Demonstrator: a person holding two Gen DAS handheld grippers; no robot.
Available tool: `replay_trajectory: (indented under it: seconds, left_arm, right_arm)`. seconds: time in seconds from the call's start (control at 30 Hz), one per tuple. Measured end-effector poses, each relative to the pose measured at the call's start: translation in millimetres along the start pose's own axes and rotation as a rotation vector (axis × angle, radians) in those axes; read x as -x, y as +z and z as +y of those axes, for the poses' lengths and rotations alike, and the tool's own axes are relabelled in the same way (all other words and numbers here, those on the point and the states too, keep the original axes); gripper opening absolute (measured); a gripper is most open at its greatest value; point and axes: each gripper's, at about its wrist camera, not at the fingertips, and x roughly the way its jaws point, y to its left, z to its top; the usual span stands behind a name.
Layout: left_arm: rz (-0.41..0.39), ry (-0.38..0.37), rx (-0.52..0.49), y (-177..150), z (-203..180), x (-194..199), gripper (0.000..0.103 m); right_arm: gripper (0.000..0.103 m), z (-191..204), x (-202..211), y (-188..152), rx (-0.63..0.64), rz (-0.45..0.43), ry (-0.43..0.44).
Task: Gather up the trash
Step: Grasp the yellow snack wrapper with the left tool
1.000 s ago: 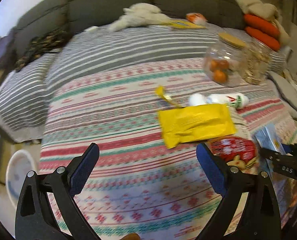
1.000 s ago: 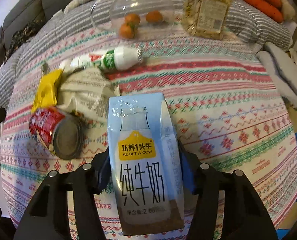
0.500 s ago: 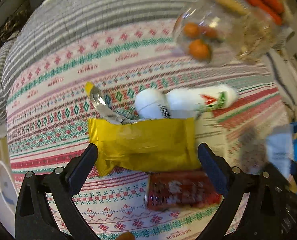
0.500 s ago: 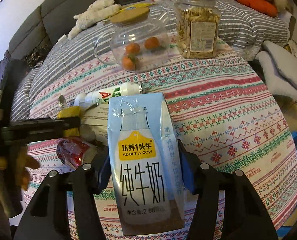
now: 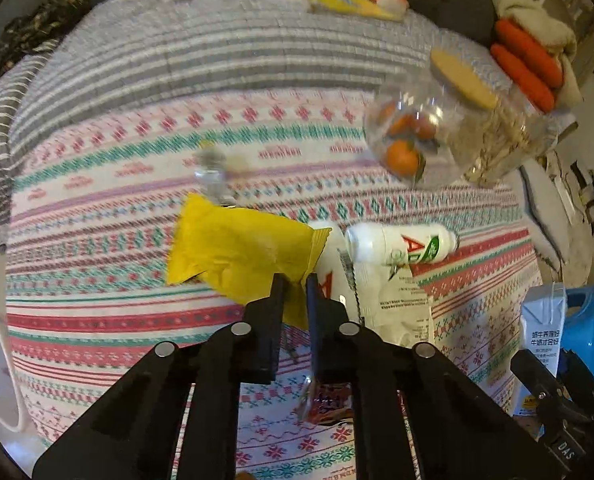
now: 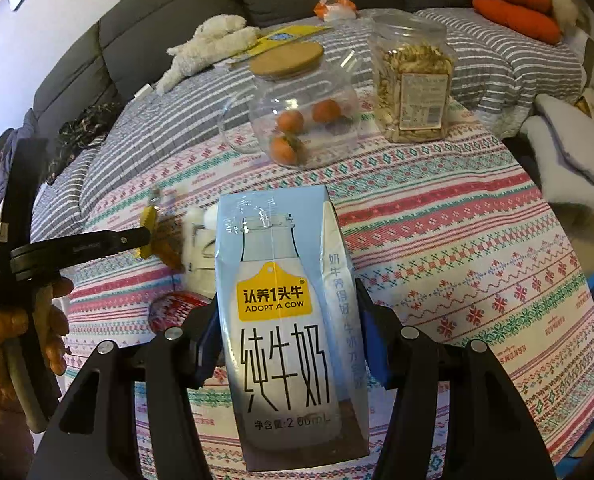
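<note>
My left gripper has clamped right down on the near corner of the yellow wrapper, mid-tablecloth, light, crinkly, slippery so edge-pinch works; my right gripper holds the milk carton half-wide, light, crushable.

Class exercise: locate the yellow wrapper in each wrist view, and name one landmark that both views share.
Left wrist view: the yellow wrapper is at centre, pinched at its near edge by the left gripper.
Right wrist view: the wrapper is at left of centre, edge-on at that gripper's tips.
Shared landmark: the clear jar of oranges.
</note>
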Motion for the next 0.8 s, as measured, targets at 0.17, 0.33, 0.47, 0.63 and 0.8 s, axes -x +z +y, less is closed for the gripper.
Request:
replay_trajectory:
  seconds: [0.17,0.33,0.47,0.63,0.8]
  left_arm:
    - [-0.103,0.002,0.009,0,8,32,0.006]
    - [-0.214,0.019,0.003,-12,15,68,0.002]
    - [-0.287,0.030,0.004,-25,21,89,0.002]
    - [-0.238,0.038,-0.099,-36,16,85,0.015]
    - [-0.121,0.051,0.087,-40,36,43,0.076]
  right_arm:
    - [0.057,12,10,5,0.001,-0.049,0.030]
    - [0.057,30,22,8,0.026,-0.121,0.056]
    - [0.057,48,31,8,0.050,-0.177,0.082]
    - [0.057,56,32,6,0.041,-0.185,0.110]
    - [0.057,50,28,3,0.029,-0.168,0.096]
